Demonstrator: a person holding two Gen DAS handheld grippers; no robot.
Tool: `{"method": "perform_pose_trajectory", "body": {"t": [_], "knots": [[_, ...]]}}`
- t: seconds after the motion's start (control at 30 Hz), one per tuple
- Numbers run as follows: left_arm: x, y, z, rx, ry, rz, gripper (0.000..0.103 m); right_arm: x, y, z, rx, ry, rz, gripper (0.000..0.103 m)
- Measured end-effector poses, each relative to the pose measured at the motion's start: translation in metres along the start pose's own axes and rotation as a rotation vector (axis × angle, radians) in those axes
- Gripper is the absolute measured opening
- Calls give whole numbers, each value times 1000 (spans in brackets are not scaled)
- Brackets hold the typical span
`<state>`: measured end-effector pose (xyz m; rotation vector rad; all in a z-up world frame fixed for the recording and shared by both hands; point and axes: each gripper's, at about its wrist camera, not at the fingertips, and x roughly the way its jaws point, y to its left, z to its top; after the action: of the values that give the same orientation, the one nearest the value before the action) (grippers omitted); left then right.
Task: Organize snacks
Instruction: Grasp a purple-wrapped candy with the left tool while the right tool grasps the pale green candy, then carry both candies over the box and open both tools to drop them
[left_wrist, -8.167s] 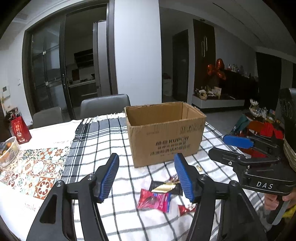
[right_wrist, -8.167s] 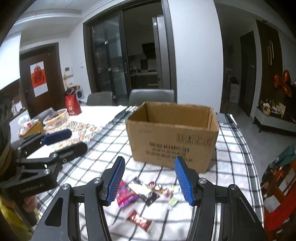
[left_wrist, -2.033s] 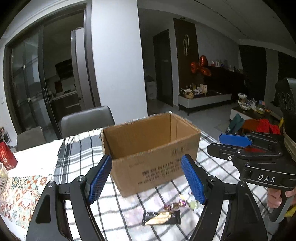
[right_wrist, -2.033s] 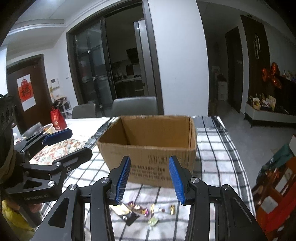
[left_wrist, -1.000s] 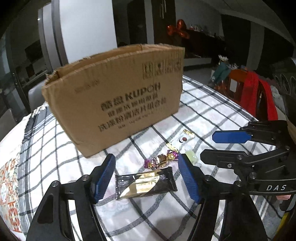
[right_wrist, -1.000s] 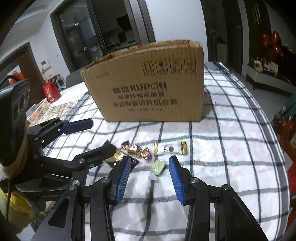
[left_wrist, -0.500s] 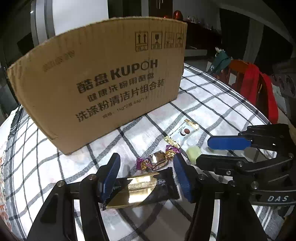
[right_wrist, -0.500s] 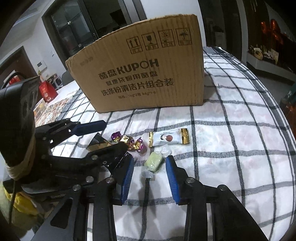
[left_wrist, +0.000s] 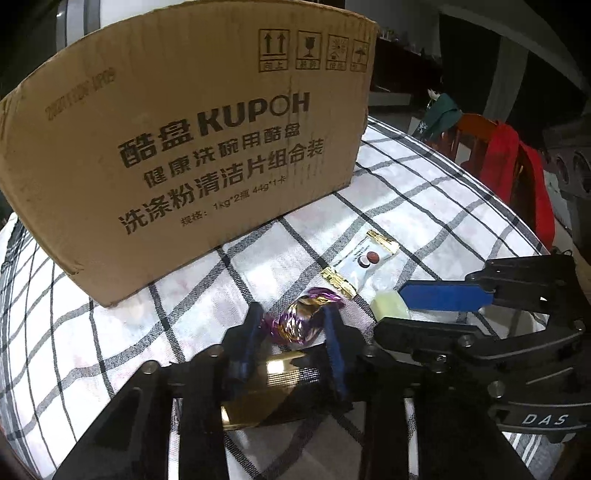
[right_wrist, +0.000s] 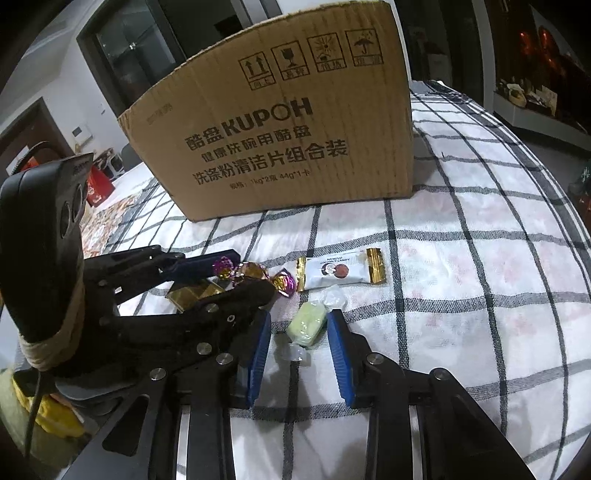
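A cardboard box (left_wrist: 192, 147) (right_wrist: 288, 122) stands on the checked tablecloth. In front of it lie snacks. My left gripper (left_wrist: 293, 325) is down on the cloth with its jaws closing around a black-and-gold bar (left_wrist: 258, 391) (right_wrist: 192, 293); a purple-gold twisted candy (left_wrist: 301, 321) (right_wrist: 251, 271) lies at its fingertips. My right gripper (right_wrist: 299, 325) has its jaws narrowly open around a pale green candy (right_wrist: 306, 326) (left_wrist: 388, 308), one pad touching it. A white packet with gold ends (left_wrist: 364, 260) (right_wrist: 340, 273) lies between the grippers and the box.
The checked tablecloth (right_wrist: 480, 258) spreads to the right. A chair with red cloth (left_wrist: 517, 173) stands past the table's right edge. A patterned mat and a red bag (right_wrist: 99, 184) lie far left.
Both grippers have dropped to the cloth and moved closer to the box. The left jaws have narrowed around the black-and-gold bar; the right jaws have narrowed around the green candy.
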<state>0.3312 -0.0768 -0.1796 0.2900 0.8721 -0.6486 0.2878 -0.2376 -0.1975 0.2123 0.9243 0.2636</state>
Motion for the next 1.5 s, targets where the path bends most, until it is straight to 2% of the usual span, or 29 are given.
{"method": "perform_pose_trajectory", "body": {"t": [0.17, 0.2, 0.67, 0.97, 1.5], "knots": [[-1, -4, -1, 5, -8, 7, 24, 1, 1, 1, -14, -3, -14, 29], [-4, -4, -1, 2, -12, 12, 23, 2, 1, 1, -19, -3, -23, 24], [-37, -1, -4, -85, -55, 60, 23, -9, 3, 0, -11, -18, -22, 24], [-75, -5, 0, -124, -132, 84, 23, -44, 14, 9, -29, -91, 3, 24], [-162, -19, 27, -147, -316, 149, 23, -122, 37, 42, -89, -291, 64, 24]]}}
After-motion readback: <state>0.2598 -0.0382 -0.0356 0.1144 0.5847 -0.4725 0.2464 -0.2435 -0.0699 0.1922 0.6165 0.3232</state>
